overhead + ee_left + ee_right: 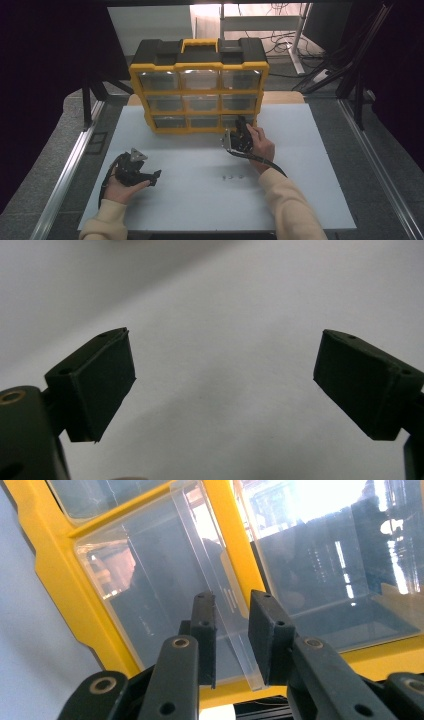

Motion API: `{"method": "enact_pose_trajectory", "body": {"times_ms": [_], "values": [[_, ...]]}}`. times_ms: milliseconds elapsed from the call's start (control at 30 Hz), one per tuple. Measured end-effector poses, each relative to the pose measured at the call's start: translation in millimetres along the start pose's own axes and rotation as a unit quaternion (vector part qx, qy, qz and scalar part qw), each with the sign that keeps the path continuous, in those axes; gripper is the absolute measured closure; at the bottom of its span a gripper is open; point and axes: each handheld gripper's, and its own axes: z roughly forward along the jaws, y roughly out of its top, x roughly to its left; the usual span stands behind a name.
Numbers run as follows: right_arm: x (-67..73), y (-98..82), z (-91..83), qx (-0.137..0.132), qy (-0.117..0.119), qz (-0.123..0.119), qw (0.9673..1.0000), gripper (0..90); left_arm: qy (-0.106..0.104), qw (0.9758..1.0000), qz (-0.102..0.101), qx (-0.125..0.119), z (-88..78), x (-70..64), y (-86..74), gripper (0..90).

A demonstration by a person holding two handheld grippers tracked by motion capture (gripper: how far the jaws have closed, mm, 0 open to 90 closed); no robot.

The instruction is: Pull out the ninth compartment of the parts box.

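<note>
Stood upright at upper centre of the high view: a yellow-framed organiser [200, 85] with black top, yellow handle and nine clear plastic drawers in three rows. Glossy and see-through, the drawer fronts, with reflections on them; matte and thick, the yellow frame. Reached by the right tool [239, 134] at the bottom-right drawer [239, 120], just right of frame centre. Seen close in the right gripper view: the drawer's thin transparent pull tab [220, 605] between two flat black pads [267, 630], jaws narrowly parted around it, firm pressing not certain. Lay low left in the high view, on the white matte surface [310, 195]: the left tool [155, 176], released, jaws wide apart with nothing between them.
</note>
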Motion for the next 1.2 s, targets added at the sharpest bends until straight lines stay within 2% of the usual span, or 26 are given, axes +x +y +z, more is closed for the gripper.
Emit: {"method": "enact_pose_trajectory", "body": {"times_ms": [667, 700, 800, 933, 967, 1133, 1200], "values": [[1.5, 0.1, -11.5, 0.003, -0.002, 0.005, 1.0000, 73.1, 0.001, 1.0000, 0.003, -0.002, -1.3, -0.5, -0.1, 10.1], [0.9, 0.0, -12.5, 0.005, -0.001, -0.001, 1.0000, 73.1, 0.000, 1.0000, 0.003, -0.002, -1.5, -0.6, -0.1, 10.1], [2.1, 0.6, -14.2, 0.004, 0.000, 0.010, 0.9999, 73.2, 0.001, 1.0000, 0.004, -0.003, -1.9, -1.1, 0.2, 10.1], [0.9, 0.1, -15.9, 0.005, 0.002, 0.003, 1.0000, 73.2, 0.002, 1.0000, 0.005, -0.003, -1.9, -1.4, 0.3, 10.1], [1.8, 0.3, -15.9, 0.004, 0.001, 0.009, 1.0000, 73.2, 0.002, 1.0000, 0.005, -0.003, -1.9, -1.4, 0.3, 10.1], [2.4, 0.5, -16.5, 0.002, -0.003, 0.010, 0.9999, 73.3, 0.002, 1.0000, 0.004, -0.003, -2.3, -1.1, 0.2, 10.1], [1.5, 0.5, -17.4, 0.005, 0.001, 0.003, 1.0000, 73.3, 0.002, 1.0000, 0.005, -0.003, -2.4, -1.4, 0.3, 10.1]]}}
